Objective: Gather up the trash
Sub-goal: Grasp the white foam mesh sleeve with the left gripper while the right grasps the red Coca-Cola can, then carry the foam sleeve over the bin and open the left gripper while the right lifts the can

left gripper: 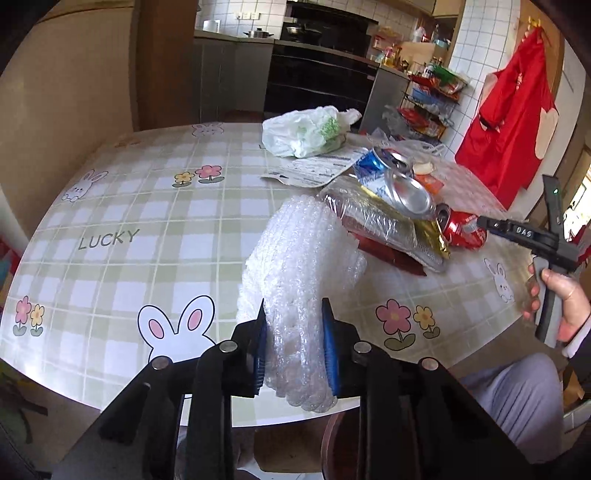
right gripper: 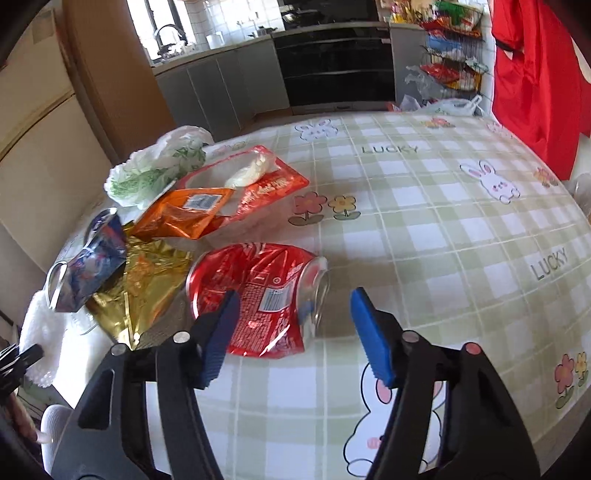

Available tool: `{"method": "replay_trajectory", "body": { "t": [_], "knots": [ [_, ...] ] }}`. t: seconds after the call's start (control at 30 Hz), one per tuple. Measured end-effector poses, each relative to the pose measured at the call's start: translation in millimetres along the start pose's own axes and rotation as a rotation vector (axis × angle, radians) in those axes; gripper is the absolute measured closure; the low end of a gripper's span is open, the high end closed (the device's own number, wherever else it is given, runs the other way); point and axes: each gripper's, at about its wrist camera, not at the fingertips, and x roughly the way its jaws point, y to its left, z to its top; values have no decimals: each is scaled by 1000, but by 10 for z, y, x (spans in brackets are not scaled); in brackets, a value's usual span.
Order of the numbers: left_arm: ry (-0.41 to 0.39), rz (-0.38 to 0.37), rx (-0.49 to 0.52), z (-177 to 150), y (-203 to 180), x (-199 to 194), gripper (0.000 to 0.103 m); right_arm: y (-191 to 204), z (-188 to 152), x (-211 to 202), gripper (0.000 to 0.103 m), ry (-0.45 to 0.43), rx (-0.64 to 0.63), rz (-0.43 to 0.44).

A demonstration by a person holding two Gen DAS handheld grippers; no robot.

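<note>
A green-and-white checked tablecloth (right gripper: 424, 229), printed with rabbits, flowers and the word LUCKY, is covering the round table. Behind it, a black oven (left gripper: 317, 70) is standing among grey kitchen cabinets (right gripper: 221, 85), with a lidded pot (left gripper: 258, 33) sitting on the counter. A red garment (left gripper: 509, 122) is hanging by the tiled wall, just beside a wire rack (left gripper: 428, 107) holding colourful packets.

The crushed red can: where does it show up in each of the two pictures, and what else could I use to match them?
Left wrist view: the crushed red can lies at the right, at the near end of the trash heap, just beyond the right gripper's tip.
Right wrist view: the same can lies low in the centre, ahead of the open right gripper.
Shared landmark: the gold foil wrapper beside the can.
</note>
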Motion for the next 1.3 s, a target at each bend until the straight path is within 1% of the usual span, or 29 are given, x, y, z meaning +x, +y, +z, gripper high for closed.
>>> {"method": "replay_trajectory", "body": {
  "t": [0.13, 0.27, 0.3, 0.33, 0.4, 0.5, 0.77, 0.97, 1.1, 1.3],
  "knots": [
    [-42, -4, -11, 13, -40, -132, 78, -88, 16, 150, 45, 4, 77, 7],
    [-49, -22, 8, 5, -138, -178, 78, -149, 26, 228, 53, 4, 142, 28],
    [-47, -29, 15, 2, -166, -185, 78, -147, 26, 240, 64, 9, 147, 32],
    [-49, -34, 22, -5, -197, -200, 78, -144, 25, 249, 78, 19, 150, 28],
    [-52, -51, 34, -4, -255, -221, 78, -125, 19, 196, 79, 16, 157, 22],
    [-54, -82, 49, 2, -345, -263, 78, -65, 14, 39, 81, -28, 134, -3],
    [-51, -178, 122, -46, -657, -441, 78, -24, -86, -470, 81, -130, 138, 42],
    [-26, -224, 202, -206, -944, -551, 78, 66, -218, -941, 81, -202, 117, 76],
    [-8, -259, 223, -335, -1092, -612, 77, 103, -311, -1252, 81, -251, 127, 109],
    [18, -303, 237, -525, -1291, -667, 77, 211, -465, -1654, 81, -296, 121, 157]
  ]
}}
